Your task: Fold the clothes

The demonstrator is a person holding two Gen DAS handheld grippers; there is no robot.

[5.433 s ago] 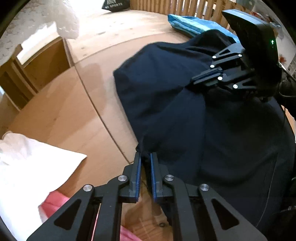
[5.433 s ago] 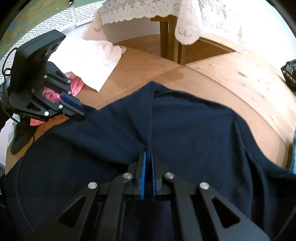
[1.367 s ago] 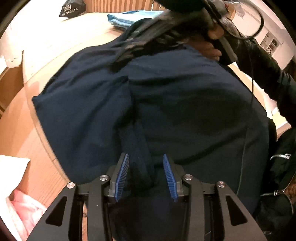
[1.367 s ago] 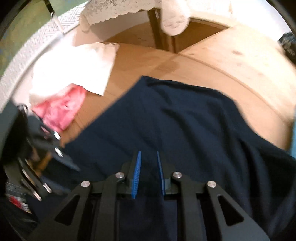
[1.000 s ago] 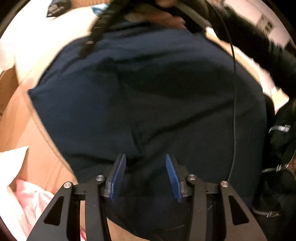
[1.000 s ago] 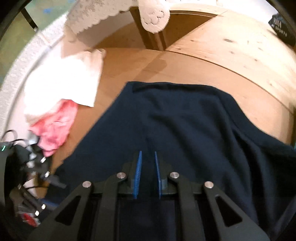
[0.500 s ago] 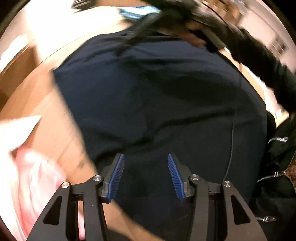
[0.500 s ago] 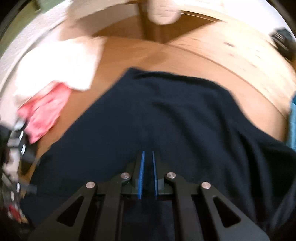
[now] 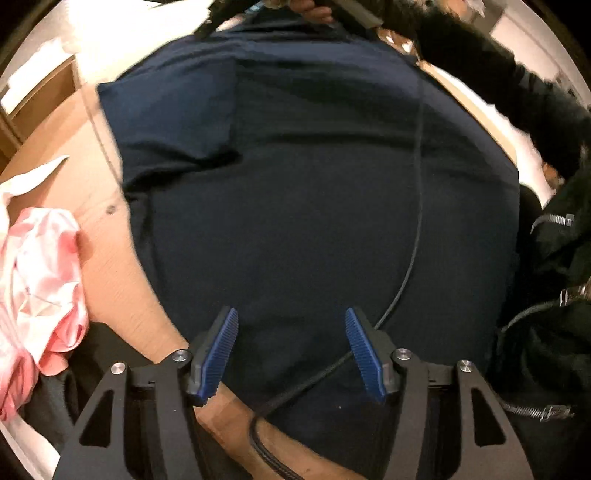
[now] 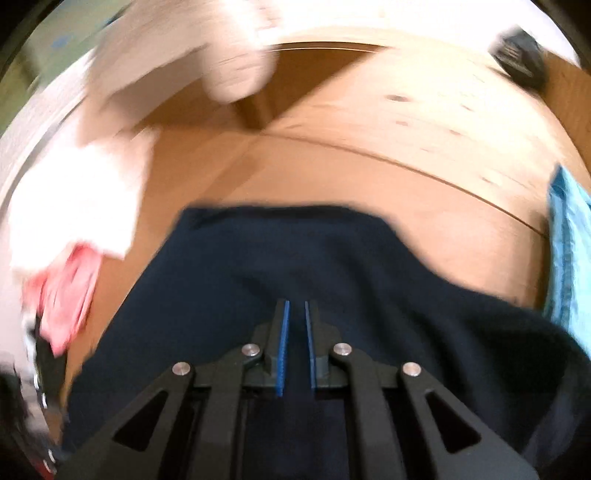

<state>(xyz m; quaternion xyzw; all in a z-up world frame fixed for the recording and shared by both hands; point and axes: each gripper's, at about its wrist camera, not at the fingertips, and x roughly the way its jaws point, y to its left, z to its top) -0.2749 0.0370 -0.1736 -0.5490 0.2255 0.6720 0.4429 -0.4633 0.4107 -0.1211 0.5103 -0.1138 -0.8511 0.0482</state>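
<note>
Left wrist view:
- Left claw (image 9: 291,349) at lower centre of frame, blue pads (image 9: 218,354) spread wide, nothing between them.
- Navy garment (image 9: 314,177) fills centre of frame, spread flat on wooden table (image 9: 107,258); folded layer with a straight edge visible toward upper left.
- Thin black cable (image 9: 415,229) crosses garment from upper right down to lower centre.
- Pink cloth (image 9: 48,280) bunched at left edge, lying on table just beside garment; white cloth (image 9: 33,177) above it.
- Black sleeve (image 9: 517,92) at upper right; hand (image 9: 308,9) at top edge, blurred, on a grey handle.
- Dark jacket with zip at right edge.

Right wrist view (motion-blurred):
- Right claw (image 10: 295,345) at lower centre, pads nearly together with a narrow gap. Dark fabric seen in the gap; cannot tell whether pinched or merely lying behind.
- Navy garment (image 10: 295,258) occupies lower half of frame, far edge straight across mid-frame, lying on table (image 10: 369,147).
- White cloth (image 10: 74,206) at left, pink cloth (image 10: 70,291) below it, both near garment's left corner.
- Light blue fabric (image 10: 569,258) at right edge, beside garment.
- Small black object (image 10: 521,62) at upper right on table, well apart from garment.
- Pale lace-like cloth (image 10: 221,48) blurred across top.
</note>
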